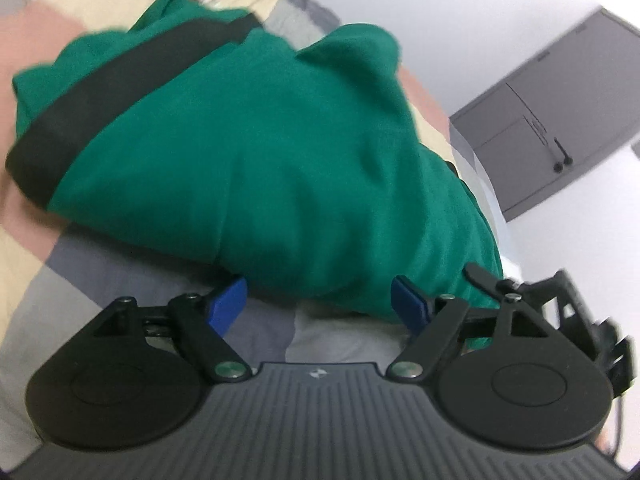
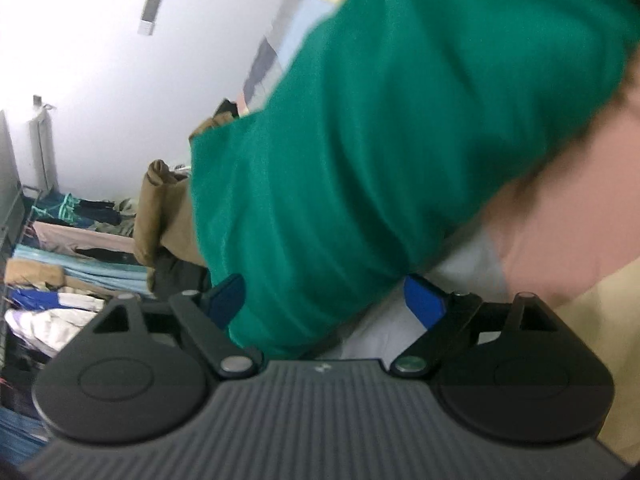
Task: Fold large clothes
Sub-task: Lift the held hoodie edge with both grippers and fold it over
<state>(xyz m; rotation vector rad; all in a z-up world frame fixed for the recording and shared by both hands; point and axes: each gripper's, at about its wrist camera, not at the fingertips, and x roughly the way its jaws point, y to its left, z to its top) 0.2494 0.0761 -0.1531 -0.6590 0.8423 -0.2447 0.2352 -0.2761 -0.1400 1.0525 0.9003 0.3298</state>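
Green garment (image 1: 256,152) lay mostly folded on bedspread (image 1: 48,272), prob. done; left gripper (image 1: 320,308) & right gripper (image 2: 326,304) jaws apart, holding nothing

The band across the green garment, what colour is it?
Black; the band on the garment shows best in the left wrist view.
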